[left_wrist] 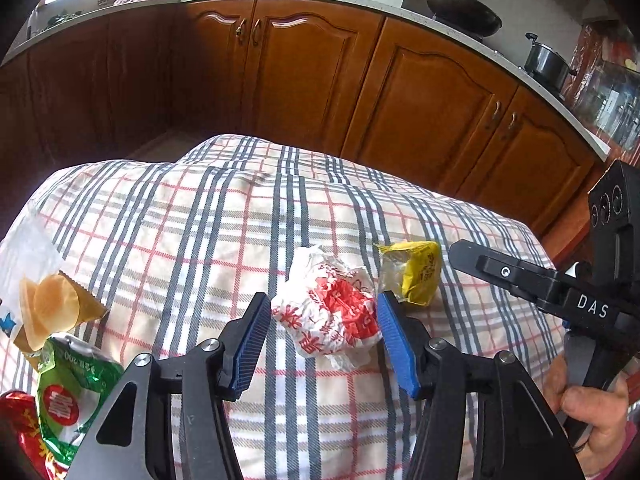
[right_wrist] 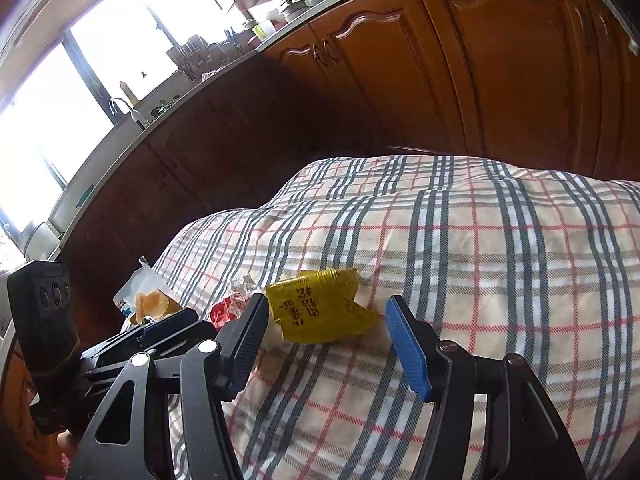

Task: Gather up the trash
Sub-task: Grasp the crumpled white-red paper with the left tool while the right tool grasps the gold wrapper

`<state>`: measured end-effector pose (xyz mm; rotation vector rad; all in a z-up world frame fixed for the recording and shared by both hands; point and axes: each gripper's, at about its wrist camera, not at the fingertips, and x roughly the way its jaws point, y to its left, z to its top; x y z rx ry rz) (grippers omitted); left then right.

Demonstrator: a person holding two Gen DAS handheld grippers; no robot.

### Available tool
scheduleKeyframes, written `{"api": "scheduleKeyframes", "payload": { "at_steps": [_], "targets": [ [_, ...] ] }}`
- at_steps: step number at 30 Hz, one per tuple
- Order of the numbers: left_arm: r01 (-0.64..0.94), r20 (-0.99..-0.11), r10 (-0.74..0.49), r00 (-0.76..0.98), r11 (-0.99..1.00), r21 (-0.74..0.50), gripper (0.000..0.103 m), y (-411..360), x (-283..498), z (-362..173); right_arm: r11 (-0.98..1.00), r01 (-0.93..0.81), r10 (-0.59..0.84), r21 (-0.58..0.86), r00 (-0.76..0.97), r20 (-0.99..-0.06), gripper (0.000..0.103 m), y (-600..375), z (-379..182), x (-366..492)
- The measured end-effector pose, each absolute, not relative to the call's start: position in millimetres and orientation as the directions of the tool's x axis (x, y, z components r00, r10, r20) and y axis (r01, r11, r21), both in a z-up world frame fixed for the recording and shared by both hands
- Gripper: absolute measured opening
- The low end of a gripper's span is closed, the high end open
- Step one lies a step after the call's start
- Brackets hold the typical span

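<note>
Brown wooden kitchen cabinets [left_wrist: 312,80] stand behind the soft plaid cloth-covered worktop [left_wrist: 192,240] where I am partway through the pickup step. My left tool [left_wrist: 324,330] is released, its ribbed blue pads straddling the crumpled red-and-white paper wrapper [left_wrist: 332,312]; my right tool [right_wrist: 326,332] is likewise unclenched around the creased yellow foil sachet [right_wrist: 320,312] just right of that wrapper. Next, I judge, both must squeeze gently, since these light, crinkly scraps could slip; more glossy packets [left_wrist: 60,396] lie well left of the wrapper.
</note>
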<state>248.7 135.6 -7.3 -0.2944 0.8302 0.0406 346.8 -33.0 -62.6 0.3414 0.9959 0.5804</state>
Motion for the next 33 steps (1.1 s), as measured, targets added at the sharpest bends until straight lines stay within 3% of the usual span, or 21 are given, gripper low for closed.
{"api": "scheduleKeyframes", "payload": {
  "at_steps": [6,9,10,12,13,18,33],
  "targets": [
    [-0.139,-0.739,-0.121,0.663,0.950,-0.281,0.053,141.0,263.7,-22.6,0.795,-0.299,0.607,0.528,0.366,-0.706,0.057,-16.1,-80.7,366.2],
    [-0.117,-0.737,-0.127,0.664,0.956,-0.270,0.041,138.1,265.9,-27.0,0.792,-0.308,0.608,0.527,0.326,-0.724,0.037,-10.0,-92.3,364.8],
    [-0.108,-0.735,-0.128,0.666,0.959,-0.264,0.038,136.5,267.1,-27.5,0.794,-0.311,0.605,0.522,0.318,-0.730,0.024,-9.1,-95.4,363.7],
    [-0.100,-0.731,-0.123,0.671,0.962,-0.253,0.034,135.0,268.6,-27.6,0.795,-0.313,0.603,0.520,0.315,-0.733,0.018,-9.5,-98.2,360.3],
    [-0.096,-0.729,-0.126,0.673,0.962,-0.255,0.031,135.9,267.8,-28.0,0.796,-0.313,0.601,0.518,0.318,-0.733,0.007,-10.3,-98.1,358.5],
    [-0.090,-0.715,-0.137,0.686,0.958,-0.271,0.024,140.7,256.9,-26.0,0.793,-0.322,0.606,0.517,0.341,-0.718,0.001,-18.5,-86.9,352.9],
    [0.007,-0.647,-0.217,0.731,0.950,-0.312,0.022,110.5,217.3,9.7,0.796,-0.341,0.605,0.500,0.422,-0.675,0.001,-56.9,-47.7,310.1]
  ]
}}
